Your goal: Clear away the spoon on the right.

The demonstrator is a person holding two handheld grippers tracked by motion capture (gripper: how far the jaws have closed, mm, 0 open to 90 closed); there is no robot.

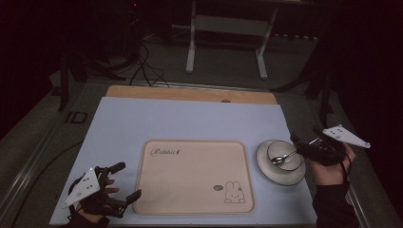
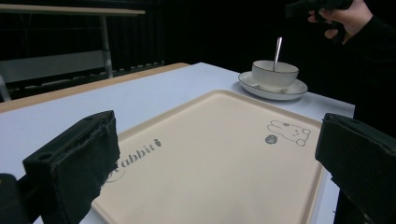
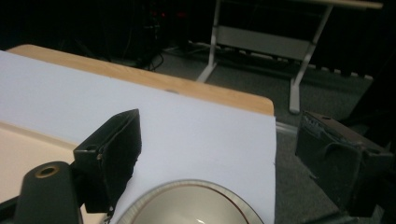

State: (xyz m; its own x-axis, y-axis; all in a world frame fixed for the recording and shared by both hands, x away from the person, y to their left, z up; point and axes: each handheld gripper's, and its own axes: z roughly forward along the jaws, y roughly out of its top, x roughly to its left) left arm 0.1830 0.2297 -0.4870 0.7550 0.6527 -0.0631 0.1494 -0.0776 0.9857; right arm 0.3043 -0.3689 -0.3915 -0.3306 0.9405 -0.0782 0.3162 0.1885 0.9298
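Beige plastic marks our landmark: the tray (image 1: 194, 176) with a rabbit drawing, lying flat on the pale blue mat (image 1: 185, 118) that covers the surface (image 1: 190, 94). We place everything else from that tray.

Just off the tray's left edge, near its front corner, we see our left gripper (image 1: 124, 179) in the high view, held in a hand that is cut off by the bottom edge of that picture. Its fingers (image 1: 116, 167) stand well apart with nothing between them. In the left gripper view the same two black fingers (image 2: 74, 163) frame the tray from either side, each cropped by the picture's border, and the tray's near corner is hidden behind them.

Just beyond the tray's right edge sits a white saucer (image 1: 266, 166) carrying a small bowl (image 1: 285, 154), with a spoon (image 1: 284, 156) standing in the bowl; the spoon's head is hard to make out in the dim light. In the left gripper view its handle (image 2: 278, 46) leans up out of the bowl.

Right of the bowl, farthest from the tray, we hold the right gripper (image 1: 300, 145), which points toward the bowl. Its fingers (image 3: 114, 154) are spread wide and grip nothing; in the right gripper view the bowl's rim (image 3: 187, 186) lies below and between them, cut off at the bottom edge. Whether a fingertip touches the spoon's handle in the high view we cannot tell.
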